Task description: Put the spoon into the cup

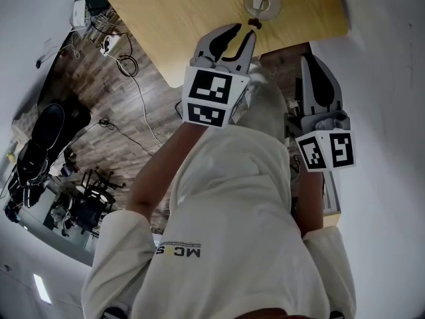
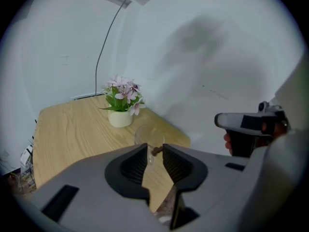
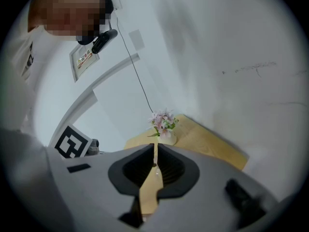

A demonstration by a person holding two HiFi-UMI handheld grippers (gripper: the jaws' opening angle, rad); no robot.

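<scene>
A clear glass cup (image 1: 261,2) stands near the front edge of the wooden table (image 1: 192,18). Just in front of it lies a small dark brown spoon (image 1: 254,23). My left gripper (image 1: 244,32) hovers at the table edge, open, its tips just short of the spoon. Looking along its jaws, the left gripper (image 2: 155,149) frames the spoon's brown end (image 2: 157,151), with the cup (image 2: 149,135) right behind; I cannot tell if the pads touch the spoon. My right gripper (image 1: 309,62) hangs off the table to the right, shut and empty; it also shows as the right gripper (image 3: 154,148).
A white pot of pink flowers (image 2: 120,115) stands farther back on the table; the same flower pot (image 3: 165,128) shows ahead of the right gripper. White walls lie beyond the table. Cables (image 1: 129,68) and dark equipment (image 1: 46,141) cover the wooden floor at left.
</scene>
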